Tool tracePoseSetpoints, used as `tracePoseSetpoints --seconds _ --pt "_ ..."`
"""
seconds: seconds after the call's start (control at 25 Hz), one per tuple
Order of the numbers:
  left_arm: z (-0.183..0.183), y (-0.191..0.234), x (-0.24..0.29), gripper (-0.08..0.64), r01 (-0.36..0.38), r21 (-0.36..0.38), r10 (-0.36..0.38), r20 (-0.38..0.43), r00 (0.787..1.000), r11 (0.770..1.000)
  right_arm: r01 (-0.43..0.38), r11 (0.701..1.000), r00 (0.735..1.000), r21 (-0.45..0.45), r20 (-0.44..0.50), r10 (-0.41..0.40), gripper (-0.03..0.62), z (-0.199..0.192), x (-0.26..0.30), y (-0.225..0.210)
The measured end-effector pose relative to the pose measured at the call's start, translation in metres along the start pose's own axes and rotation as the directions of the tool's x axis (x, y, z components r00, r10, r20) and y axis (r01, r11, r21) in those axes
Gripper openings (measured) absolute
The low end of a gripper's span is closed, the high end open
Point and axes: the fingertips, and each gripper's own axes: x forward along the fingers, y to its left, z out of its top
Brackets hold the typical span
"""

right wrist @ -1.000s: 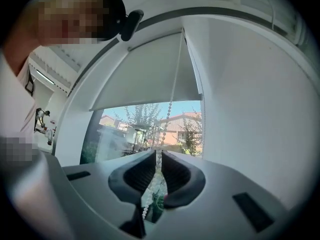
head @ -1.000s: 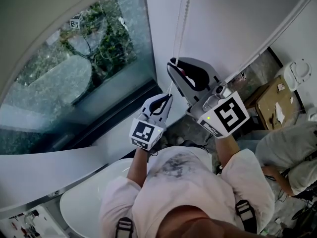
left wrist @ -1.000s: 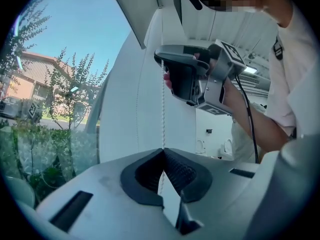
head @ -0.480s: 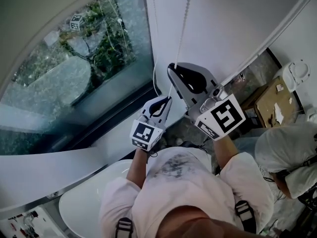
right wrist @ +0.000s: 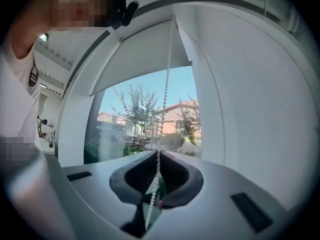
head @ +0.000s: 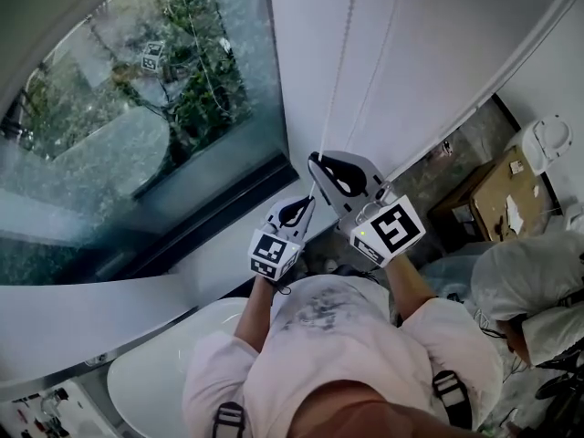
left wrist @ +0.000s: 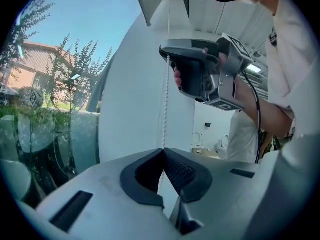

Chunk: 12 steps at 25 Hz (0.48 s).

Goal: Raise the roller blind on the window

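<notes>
White plastic bead chain is the working item. It hangs just off the window's right edge as the head view shows it, with its long axis vertical. It runs up to the roller blind, which sits at the window's top. The blind's hem covers only the upper part of the glass, so I'd call it partly raised, with more to go.

Grip state:
- The right hand-held gripper has its jaws clenched on the chain. They have just been closing, and the beads run straight through between the pads.
- The left hand-held gripper is also clamped on the chain, which enters at the pad tips.
- Both are on the same strand, the one nearer the window. The return strand hangs free on the side away from the window, untouched.

Key relation: the chain leaves both jaw pairs straight upward. The right one is higher on it and nearer the blind. The left one is just below, close but not touching. My read is that the pull has to go down along the chain axis, since any sideways angle risks beads slipping through the pads. When travel runs out, the lower (left) one looks like the one to let go and regrip above the right.

Writing:
- Both marker cubes carry only black-and-white square codes, no text.
- The cardboard box well away from the window shows no legible print.
- I can't read a brand or label anywhere.
</notes>
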Motion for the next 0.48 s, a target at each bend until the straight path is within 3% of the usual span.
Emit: tracePoseSetpoints --seconds 0.48 --pt "-0.043 0.004 0.008 0.005 0.002 -0.03 -0.003 -0.042 0.999 1.0 0.001 1.0 0.999 0.002 -0.041 -0.001 0.071 -0.043 -0.002 0.009"
